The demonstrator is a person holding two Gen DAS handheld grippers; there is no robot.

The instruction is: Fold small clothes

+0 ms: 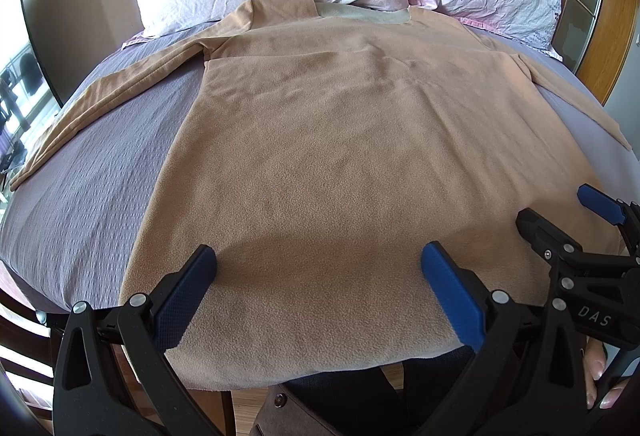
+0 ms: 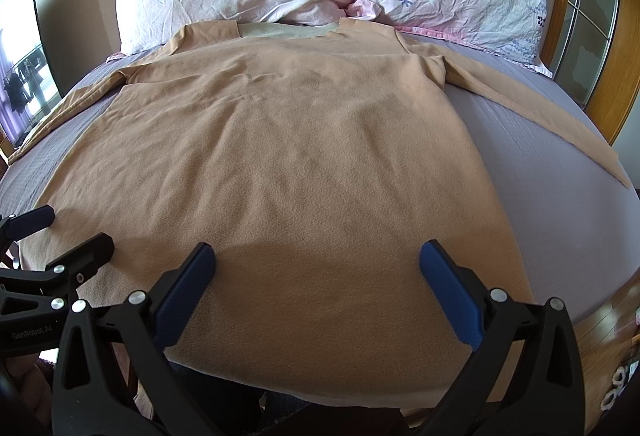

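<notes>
Purple bed [image 1: 80, 196], tan shirt [image 1: 340, 156] flat; L claw [image 1: 320, 268] & R claw [image 2: 318, 268] open above hem.

tan long-sleeved top [image 2: 288, 164] spread flat on purple bedsheet [image 2: 540, 172], right gripper [image 2: 318, 276] spread wide above hem

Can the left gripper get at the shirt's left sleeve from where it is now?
Probably yes. The left gripper is open above the hem of the tan shirt, and the left sleeve lies spread flat on the purple bedsheet with nothing over it.
</notes>
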